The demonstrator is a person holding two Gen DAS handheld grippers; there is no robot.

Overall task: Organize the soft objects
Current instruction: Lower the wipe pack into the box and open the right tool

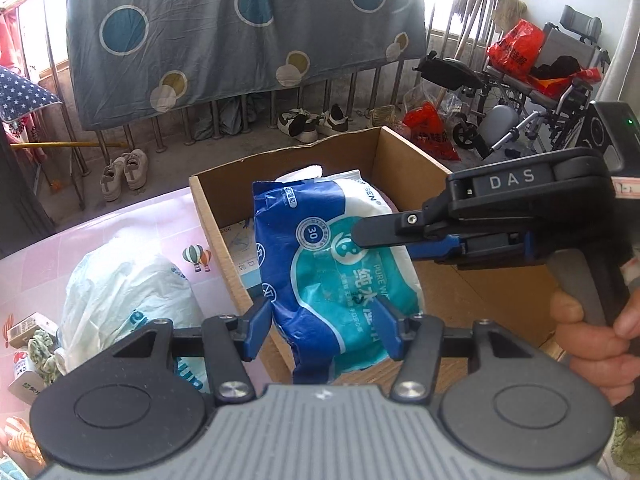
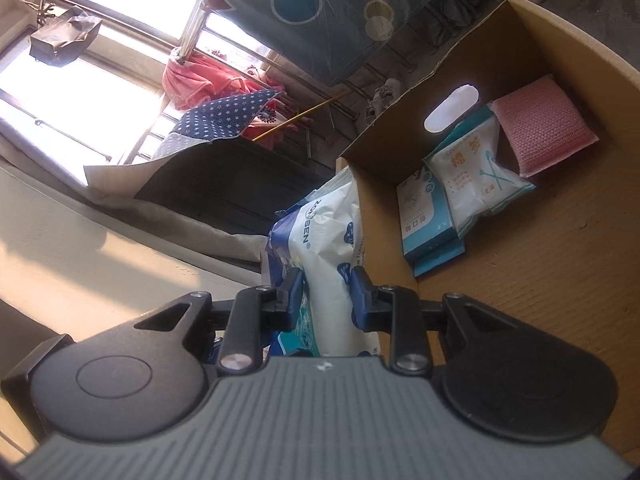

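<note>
Box (image 1: 404,160), brown cardboard, open top, sits on a pink printed tablecloth (image 1: 132,224). Left view shows its outer walls and near corner; right view looks down inside onto the floor of the box (image 2: 540,248).

Wipes pack (image 1: 340,264), blue-white-teal, hangs over the box's near-left wall, lower end toward 6 o'clock, top end toward 12. In the right view the same pack (image 2: 332,248) shows its white side, just outside the box wall.

Left gripper (image 1: 326,320): fingers either side of the pack's lower end, moderately spread; whether the pads press it I cannot tell. Right gripper (image 1: 360,236) enters the left view from 3 o'clock, its tip on the pack's face. Right view shows that gripper (image 2: 326,288) pinching the pack, jaws narrow, pads against both sides.

Only the right view shows the box contents: pink pad (image 2: 544,124) at 2 o'clock, a white packet (image 2: 480,172) leaning beside it, a teal carton (image 2: 428,220) next along.

Only the left view shows the white plastic bag (image 1: 128,292) on the cloth at 9 o'clock, and small cartons (image 1: 28,328) at the left edge.
</note>
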